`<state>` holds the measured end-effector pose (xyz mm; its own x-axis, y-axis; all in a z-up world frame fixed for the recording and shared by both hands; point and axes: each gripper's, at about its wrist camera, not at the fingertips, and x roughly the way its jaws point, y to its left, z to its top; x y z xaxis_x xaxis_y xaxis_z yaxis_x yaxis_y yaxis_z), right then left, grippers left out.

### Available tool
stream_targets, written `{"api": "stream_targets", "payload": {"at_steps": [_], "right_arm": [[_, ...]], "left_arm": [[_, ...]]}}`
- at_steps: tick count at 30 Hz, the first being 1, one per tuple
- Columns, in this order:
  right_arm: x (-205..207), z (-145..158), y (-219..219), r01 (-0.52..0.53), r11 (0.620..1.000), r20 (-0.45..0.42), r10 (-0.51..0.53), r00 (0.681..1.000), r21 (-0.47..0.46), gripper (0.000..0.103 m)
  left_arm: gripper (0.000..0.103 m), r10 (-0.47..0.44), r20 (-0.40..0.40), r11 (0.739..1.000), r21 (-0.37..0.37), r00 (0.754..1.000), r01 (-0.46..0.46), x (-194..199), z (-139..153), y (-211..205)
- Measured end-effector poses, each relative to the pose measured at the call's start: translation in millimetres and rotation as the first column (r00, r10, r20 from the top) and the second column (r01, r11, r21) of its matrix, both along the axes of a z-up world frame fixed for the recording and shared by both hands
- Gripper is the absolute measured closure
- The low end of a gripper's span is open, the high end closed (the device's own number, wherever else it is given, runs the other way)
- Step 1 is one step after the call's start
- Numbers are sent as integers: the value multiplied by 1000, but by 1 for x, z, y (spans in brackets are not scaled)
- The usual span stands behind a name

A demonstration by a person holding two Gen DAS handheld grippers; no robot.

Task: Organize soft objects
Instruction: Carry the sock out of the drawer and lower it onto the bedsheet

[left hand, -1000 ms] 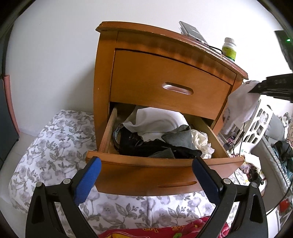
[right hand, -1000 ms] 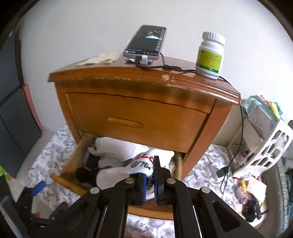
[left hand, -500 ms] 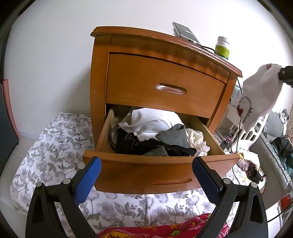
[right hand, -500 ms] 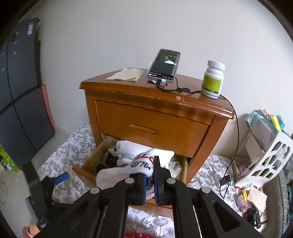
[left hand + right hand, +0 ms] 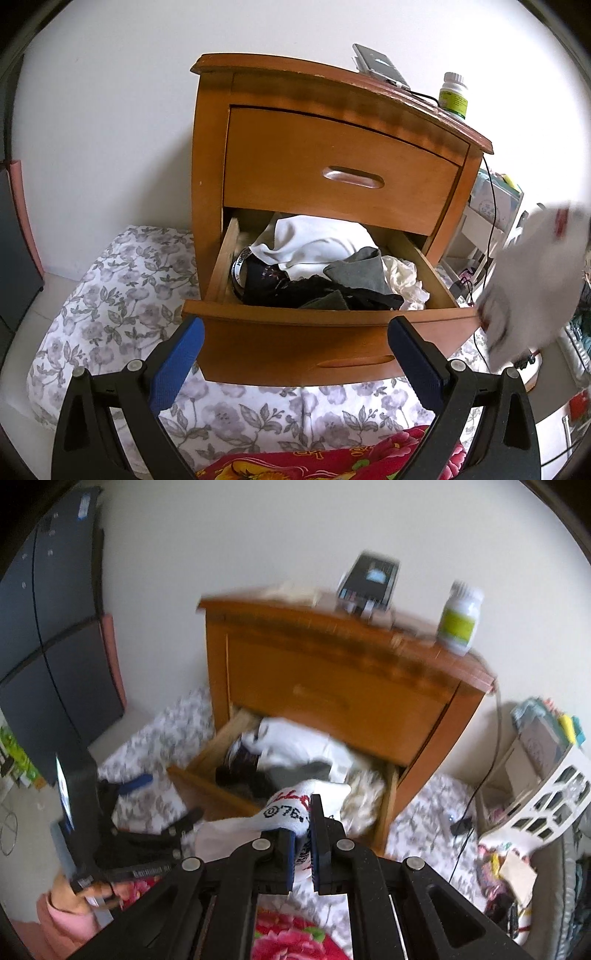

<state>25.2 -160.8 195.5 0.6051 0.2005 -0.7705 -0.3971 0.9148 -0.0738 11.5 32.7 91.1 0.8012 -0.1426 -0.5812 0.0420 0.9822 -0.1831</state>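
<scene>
Wooden nightstand (image 5: 332,155) is standing with its lower drawer (image 5: 325,343) pulled open, holding white, grey and black garments (image 5: 317,266). Left tongs (image 5: 295,354) are hanging wide open with nothing between them, just before the drawer front. At 3 o'clock in the left view, a white sock (image 5: 532,280) is showing blurred. Right tongs (image 5: 302,843) are clamping that sock (image 5: 291,810) above the drawer's near right corner. A phone (image 5: 369,581) and pill bottle (image 5: 460,618) are sitting on top.

White sock (image 5: 295,812), black-red print; orange-brown nightstand (image 5: 332,155); grey-floral sheet (image 5: 122,295)
</scene>
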Motion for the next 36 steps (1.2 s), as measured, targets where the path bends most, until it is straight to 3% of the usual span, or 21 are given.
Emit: {"api": "stream_targets", "payload": {"at_steps": [7, 18, 23, 36], "right_arm": [[11, -69, 12, -3, 1000, -152, -2, 988, -29, 97], [35, -165, 21, 37, 996, -350, -62, 935, -78, 97], [45, -191, 21, 66, 994, -400, -95, 911, -85, 95], [45, -225, 35, 65, 991, -456, -112, 883, -118, 94]], "left_arm": [[4, 23, -31, 1000, 1, 999, -23, 4, -8, 9], [4, 48, -63, 999, -3, 997, -49, 9, -17, 19], [3, 50, -70, 999, -4, 996, -50, 11, -20, 20], [3, 32, -90, 999, 14, 995, -31, 14, -25, 15]]}}
